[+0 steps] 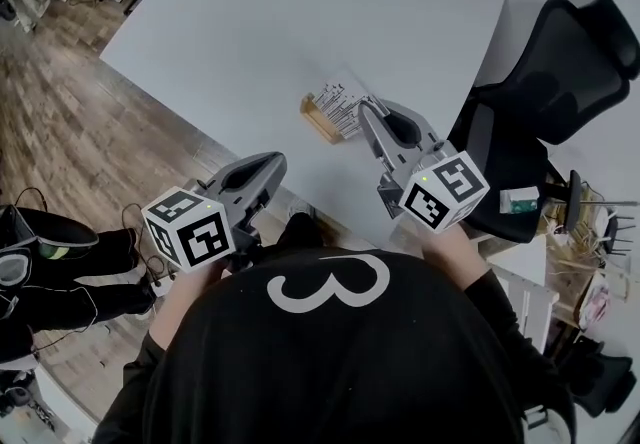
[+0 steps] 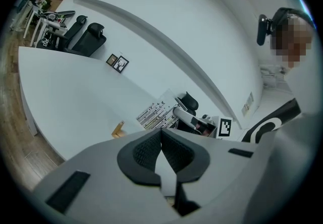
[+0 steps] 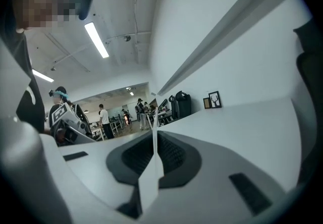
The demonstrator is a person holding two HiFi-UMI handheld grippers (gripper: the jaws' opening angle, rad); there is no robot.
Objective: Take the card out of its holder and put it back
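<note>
- Left gripper: its fingers are pressed together on nothing. It is held over the near edge of the table, well short of the card.
- Right gripper: its fingers are clamped on the card. The card runs edge-on between the pads and stands out past the tips.
- Card: its printed white face extends just beyond the right fingertips. The left gripper view shows it raised and apart from the holder.
- Holder: a small wooden block on the table, just below and to the left of the right fingertips. It lies ahead and to the right of the left fingers.
- Step in hand: the card appears to be out, so the return is judged to come next. This calls for lining the card's lower edge up with the slot and lowering it straight. The light holder may slide, and the free left fingers could steady it.
- Open room: bare table lies beyond and to the left of both pairs of fingers. An office chair stands past the table's edge, well to the right of the right fingers.
</note>
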